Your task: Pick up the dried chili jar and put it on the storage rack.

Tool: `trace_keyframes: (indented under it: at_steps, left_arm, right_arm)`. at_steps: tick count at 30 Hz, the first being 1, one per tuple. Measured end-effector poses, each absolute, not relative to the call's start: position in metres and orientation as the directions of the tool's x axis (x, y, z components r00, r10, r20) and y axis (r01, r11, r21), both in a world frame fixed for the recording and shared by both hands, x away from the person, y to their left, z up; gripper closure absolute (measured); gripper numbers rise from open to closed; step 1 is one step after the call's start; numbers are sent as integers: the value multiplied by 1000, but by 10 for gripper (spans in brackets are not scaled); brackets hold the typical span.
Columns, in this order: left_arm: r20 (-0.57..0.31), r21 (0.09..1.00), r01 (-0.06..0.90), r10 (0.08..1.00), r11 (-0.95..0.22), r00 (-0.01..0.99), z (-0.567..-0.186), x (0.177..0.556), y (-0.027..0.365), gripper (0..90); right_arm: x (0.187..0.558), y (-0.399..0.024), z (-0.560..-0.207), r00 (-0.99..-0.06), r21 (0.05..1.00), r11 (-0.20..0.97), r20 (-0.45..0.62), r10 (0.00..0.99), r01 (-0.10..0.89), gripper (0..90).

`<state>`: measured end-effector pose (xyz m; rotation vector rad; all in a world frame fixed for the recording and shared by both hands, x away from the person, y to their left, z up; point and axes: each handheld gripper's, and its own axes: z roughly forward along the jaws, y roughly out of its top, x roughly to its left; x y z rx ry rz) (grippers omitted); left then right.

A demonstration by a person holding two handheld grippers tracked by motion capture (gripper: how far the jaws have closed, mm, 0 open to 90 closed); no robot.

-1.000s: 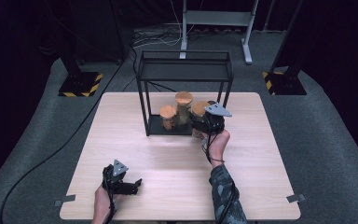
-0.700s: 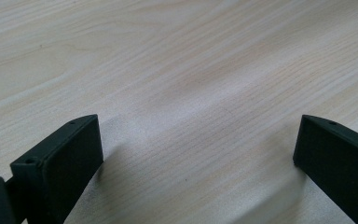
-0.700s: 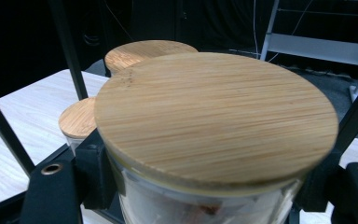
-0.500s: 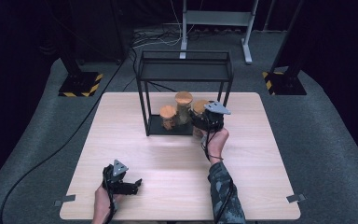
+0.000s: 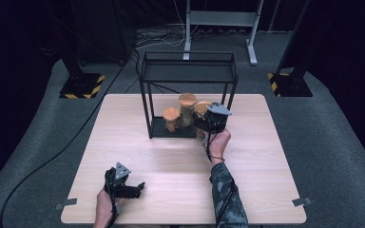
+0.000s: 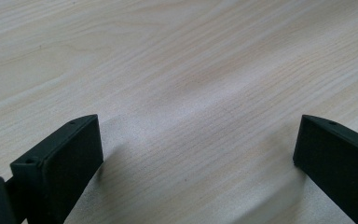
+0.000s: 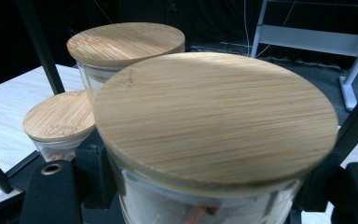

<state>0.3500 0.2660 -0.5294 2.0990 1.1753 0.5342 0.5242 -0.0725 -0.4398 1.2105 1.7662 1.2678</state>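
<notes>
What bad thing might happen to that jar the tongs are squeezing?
The right tongs grip the glass jar with a bamboo lid close beside two other jars, the tall jar and the short jar; pulling it sideways could knock them. The black rack's post stands close, so the jar might bump it. The lid could perhaps slip off if tilted.

My right gripper (image 5: 208,124) stands at the front right corner of the black wire rack (image 5: 188,74), closed on the nearest jar (image 7: 214,121), with the rack's right front post (image 5: 231,97) just beside it and the top shelf overhead closing the way upward. Two more jars, the tall jar (image 5: 187,108) behind and the short jar (image 5: 171,118) to the left, crowd the base, leaving passage only out through the open front. The table (image 5: 180,156) between rack and my left gripper (image 5: 123,186) lies bare, giving free room for either hand.
</notes>
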Motion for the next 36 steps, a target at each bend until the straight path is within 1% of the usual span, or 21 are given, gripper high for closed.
trace_keyframes:
  at_steps: [6,18,36]
  left_arm:
    - [30,719,586,858,-375,512,-529,350,266,7]
    - [33,719,585,858,-376,512,-529,350,266,7]
    - [32,719,585,859,-376,512,-529,350,266,7]
  right_arm:
    - [527,-71,-443,-364,948,90,29,931,306,245]
    - [532,-67,-446,-371,954,87,27,928,286,245]
    - [532,-66,-445,-362,953,75,39,931,295,234]
